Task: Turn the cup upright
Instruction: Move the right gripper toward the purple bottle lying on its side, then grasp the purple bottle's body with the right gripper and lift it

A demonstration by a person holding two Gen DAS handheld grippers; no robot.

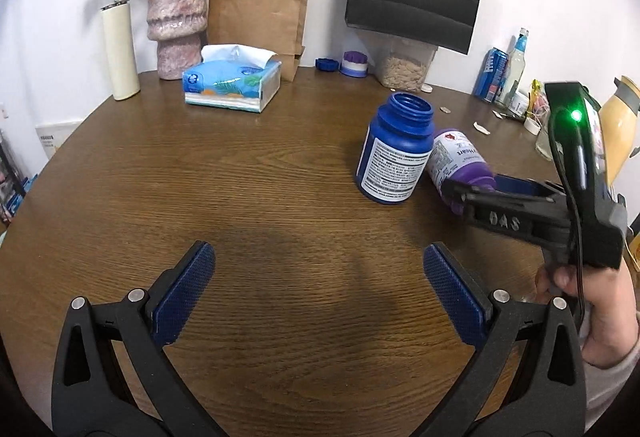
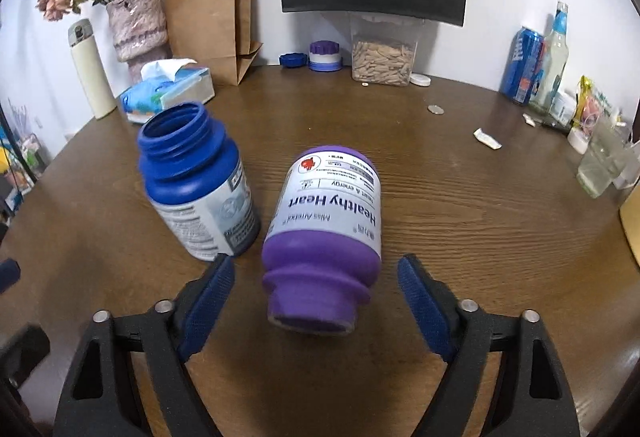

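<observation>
A purple bottle with a white "Healthy Heart" label stands upside down on its open neck on the brown table. My right gripper is open, its blue pads either side of the bottle's neck and shoulder without touching. A blue bottle stands upright, open-mouthed, just left of it. In the left wrist view the purple bottle leans beside the blue bottle, with my right gripper at it. My left gripper is open and empty over bare table.
At the back stand a cream flask, a pink vase, a tissue box, a paper bag, two caps and a clear container. A can, bottles and a glass crowd the right edge.
</observation>
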